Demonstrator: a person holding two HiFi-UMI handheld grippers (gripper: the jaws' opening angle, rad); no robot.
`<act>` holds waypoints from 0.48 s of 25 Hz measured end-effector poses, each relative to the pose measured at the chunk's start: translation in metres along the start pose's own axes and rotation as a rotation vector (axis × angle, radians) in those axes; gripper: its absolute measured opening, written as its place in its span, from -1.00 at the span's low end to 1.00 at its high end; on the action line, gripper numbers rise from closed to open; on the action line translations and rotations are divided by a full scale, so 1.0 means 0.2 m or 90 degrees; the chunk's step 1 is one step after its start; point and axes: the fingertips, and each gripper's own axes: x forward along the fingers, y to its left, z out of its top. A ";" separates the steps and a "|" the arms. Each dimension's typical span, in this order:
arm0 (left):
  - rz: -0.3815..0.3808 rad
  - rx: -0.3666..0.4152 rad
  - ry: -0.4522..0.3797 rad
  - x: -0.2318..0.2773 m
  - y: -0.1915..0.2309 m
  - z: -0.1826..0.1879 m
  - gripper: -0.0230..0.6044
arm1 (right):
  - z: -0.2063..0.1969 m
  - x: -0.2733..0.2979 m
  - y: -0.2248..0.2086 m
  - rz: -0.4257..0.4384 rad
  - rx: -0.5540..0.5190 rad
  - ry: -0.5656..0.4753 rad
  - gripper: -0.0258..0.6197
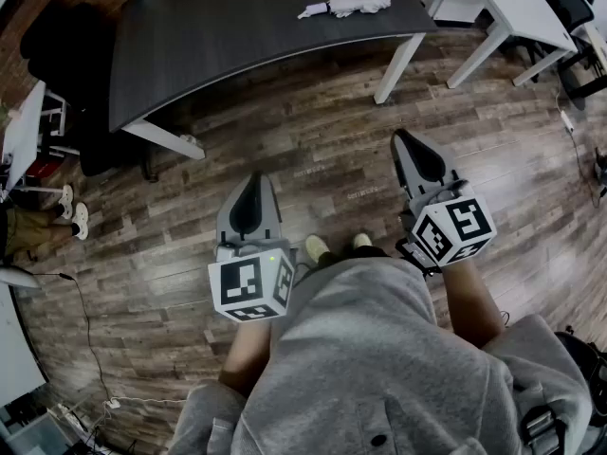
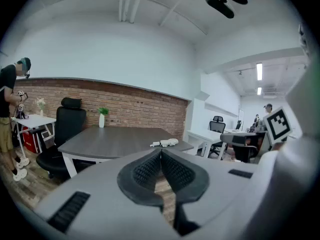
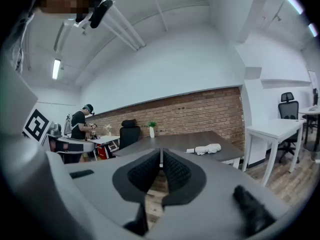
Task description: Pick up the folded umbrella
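1. The umbrella (image 1: 349,4) lies flat on the dark desk (image 1: 237,36), near the desk's right end in the head view and well apart from both grippers; nothing is held yet
2. The left gripper (image 1: 254,180) is clenched on nothing, and so is the right gripper (image 1: 403,142); both hang over the floor (image 1: 313,131) in front of the person (a walk-up comes first, I judge)
3. To do it well: step to the desk's near edge and spread the jaws of the nearer gripper, likely the right, before reaching; then come in low across the umbrella's bundled middle, not its narrow end, which points left
4. The fabric looks loose and should squash under the pads, so a firm squeeze on the thick part before lifting seems wise
5. Around: a vase (image 2: 102,119) with a plant at the desk's far side, well apart from the umbrella; a black chair (image 2: 67,129) beyond the desk's left end; white desks (image 1: 512,8) to the right; another person (image 2: 7,114) standing far left
6. In the way: little; only the desk's white leg (image 1: 398,64) and the nearby white desks narrow the approach on the right
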 end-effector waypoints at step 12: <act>-0.014 0.004 0.010 -0.04 0.12 -0.05 -0.87 | 0.00 0.01 0.11 -0.025 0.014 -0.015 -0.82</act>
